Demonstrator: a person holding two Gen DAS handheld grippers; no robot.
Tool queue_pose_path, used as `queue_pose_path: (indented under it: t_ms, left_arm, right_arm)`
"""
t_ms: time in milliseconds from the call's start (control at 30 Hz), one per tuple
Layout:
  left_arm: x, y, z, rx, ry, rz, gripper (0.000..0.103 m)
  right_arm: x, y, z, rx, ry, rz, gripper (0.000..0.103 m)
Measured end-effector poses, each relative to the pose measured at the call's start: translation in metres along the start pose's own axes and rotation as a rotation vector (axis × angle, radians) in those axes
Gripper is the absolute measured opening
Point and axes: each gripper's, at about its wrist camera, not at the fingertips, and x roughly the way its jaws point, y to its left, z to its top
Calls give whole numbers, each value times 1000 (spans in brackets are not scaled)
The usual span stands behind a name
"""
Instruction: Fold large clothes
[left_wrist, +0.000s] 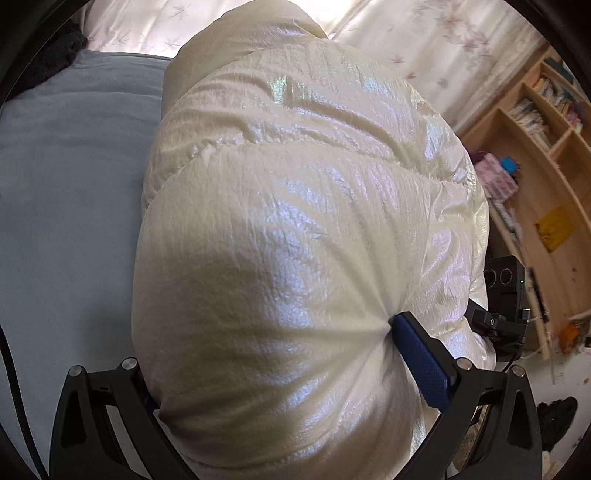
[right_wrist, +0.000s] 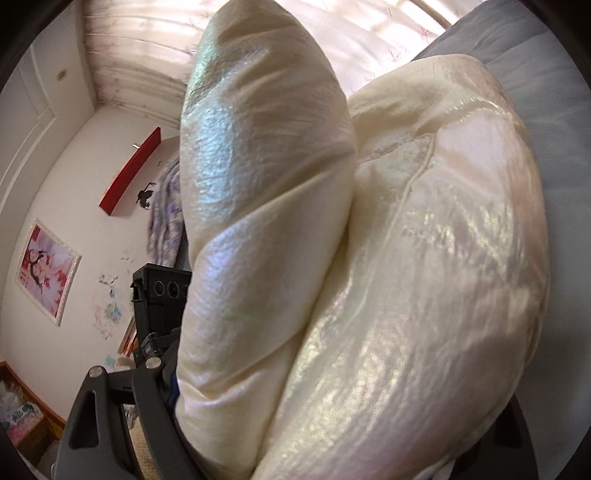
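In the left wrist view, the left tool (left_wrist: 266, 354) pinches a thick bulge of the cream puffer jacket (left_wrist: 295, 206): the blue-padded right finger (left_wrist: 421, 362) dents the shiny fabric into radiating creases, while the left finger is mostly hidden behind the bulge. The jacket fills the middle of the frame and stretches away over the grey-blue bed (left_wrist: 66, 192). To the right stands a wooden bookshelf (left_wrist: 546, 155), and the other black tool (left_wrist: 502, 295) shows just past the jacket's right edge. Pale flowered curtains (left_wrist: 424, 40) hang at the far side.

In the right wrist view, the jacket (right_wrist: 406, 280) swells across nearly everything, one padded section (right_wrist: 258, 155) rising upright at the left. The right tool (right_wrist: 295, 435) is buried in fabric; only its left finger (right_wrist: 122, 417) shows, so I cannot tell its grip. A framed picture (right_wrist: 48, 273) and a red shelf (right_wrist: 129, 173) hang on the left wall.
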Motion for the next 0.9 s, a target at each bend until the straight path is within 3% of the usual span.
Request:
queue_pose_path:
  t_ms: [167,300,367,467,567,600,733,867,900]
  left_arm:
    - [31,49,33,14,-2,44,102]
    - [75,68,29,-21,28,69,102]
    - [95,72,28,-50,12,44,102]
    - [99,83,20,-69,-28,7,102]
    - [95,91,13,-76,-64,51,102]
    - [98,71,8,-68,-77,78,102]
    - [93,51,8,-54,-128,191,103]
    - [87,26,-3,-34,-148,285,103]
    - [85,13,10,-24,-151,311,103]
  right_arm:
    - [66,-31,24,14,-15,5,87]
    - [104,-57,26,28,-14,-45,87]
    - [112,-67,20,14,-15,-79,87]
    - [116,-69,17,-28,-10,-113,88]
    - [130,-53,21,-57,-8,-175,89]
    - [132,-46,23,-71,-14,-203,89]
    - [141,-30,26,-79,-18,-248,89]
    - [142,-30,19,-45,2,-280,96]
    - [140,-28,17,-32,13,-293,98]
